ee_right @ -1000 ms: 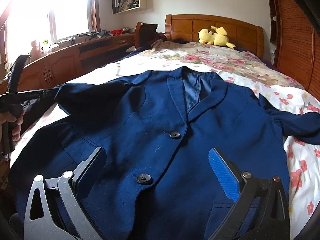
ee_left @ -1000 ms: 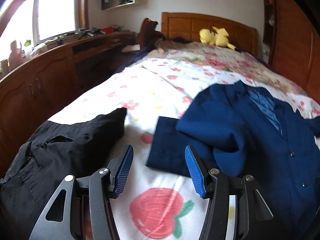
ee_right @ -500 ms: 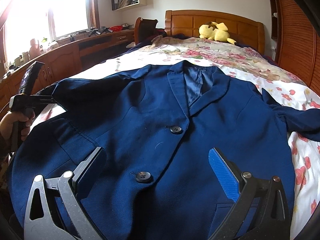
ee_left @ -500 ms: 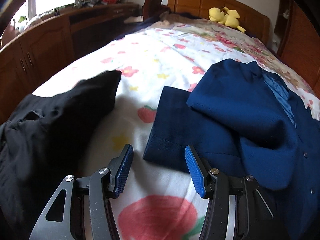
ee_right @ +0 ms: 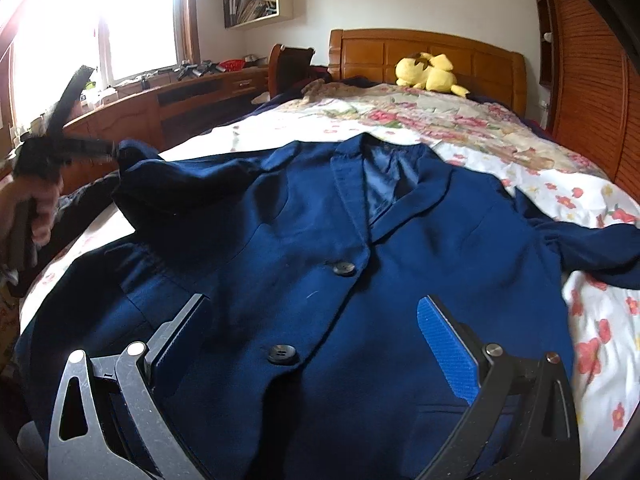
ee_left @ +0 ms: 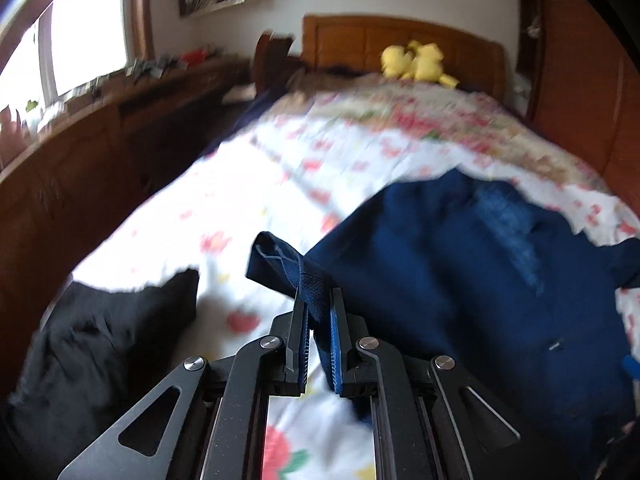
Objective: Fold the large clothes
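Observation:
A navy blue jacket (ee_right: pixel 320 220) lies face up and buttoned on the flowered bed sheet (ee_right: pixel 600 320). In the left wrist view my left gripper (ee_left: pixel 316 300) has its jaws closing, and the cuff of the jacket's sleeve (ee_left: pixel 276 262) is pinched between the pads and raised off the sheet. The right wrist view shows that same left gripper (ee_right: pixel 108 148), blurred and held by a hand (ee_right: pixel 40 208) at the left, with the sleeve (ee_right: pixel 160 184) hanging from it. My right gripper (ee_right: pixel 312 302) hovers open over the jacket's lower front, near the bottom button (ee_right: pixel 282 354), with nothing between its fingers.
A black garment (ee_left: pixel 100 332) is heaped at the bed's left edge. A yellow plush toy (ee_right: pixel 430 72) sits by the wooden headboard (ee_right: pixel 420 52). A wooden desk unit (ee_right: pixel 180 100) runs along the left under the window. A wooden wardrobe (ee_right: pixel 592 80) stands at the right.
My left gripper went from open above the flat sleeve cuff to closed on it, and it has lifted the cuff off the sheet. The right gripper has stayed in place.

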Tool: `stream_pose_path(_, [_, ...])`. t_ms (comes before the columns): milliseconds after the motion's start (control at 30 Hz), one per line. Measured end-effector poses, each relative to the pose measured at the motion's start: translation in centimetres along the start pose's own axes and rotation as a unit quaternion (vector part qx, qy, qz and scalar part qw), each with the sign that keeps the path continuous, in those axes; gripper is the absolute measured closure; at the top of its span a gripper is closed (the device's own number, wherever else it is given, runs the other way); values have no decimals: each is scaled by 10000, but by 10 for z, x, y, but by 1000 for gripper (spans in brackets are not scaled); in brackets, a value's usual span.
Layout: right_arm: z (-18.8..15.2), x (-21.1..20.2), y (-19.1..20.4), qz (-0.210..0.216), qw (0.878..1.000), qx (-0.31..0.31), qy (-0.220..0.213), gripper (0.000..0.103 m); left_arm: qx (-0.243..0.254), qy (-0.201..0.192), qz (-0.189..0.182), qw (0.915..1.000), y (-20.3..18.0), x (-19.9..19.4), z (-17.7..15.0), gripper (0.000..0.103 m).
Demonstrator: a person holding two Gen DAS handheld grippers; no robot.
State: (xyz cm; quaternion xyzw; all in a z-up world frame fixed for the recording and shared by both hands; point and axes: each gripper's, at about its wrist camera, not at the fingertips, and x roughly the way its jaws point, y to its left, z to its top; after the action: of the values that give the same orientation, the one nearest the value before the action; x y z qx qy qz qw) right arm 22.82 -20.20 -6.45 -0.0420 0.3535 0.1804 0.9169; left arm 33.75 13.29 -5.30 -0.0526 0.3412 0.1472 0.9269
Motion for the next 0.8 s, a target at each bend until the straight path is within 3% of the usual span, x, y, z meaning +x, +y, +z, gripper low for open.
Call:
stream_pose_path(200, [3,-36,-35,-268,9988,260,-305,0,263,-611,-376,9971,-60,-68,31,94])
stream_pose_path(333, [1,-56,-60,-441,9972,422,-431,0,521,-843,-634,9931,-102,-100,30,94])
stream_pose_path(567, [-7,-79,-93,-596,9943,709,-532,0,921,-958,-1021,9859,-152,-132,2,94])
stream_pose_path(800, [-14,-94,-106,-625,9931,806,-581,0,1149,-812,-1150,9834,-157,-153,-39,94])
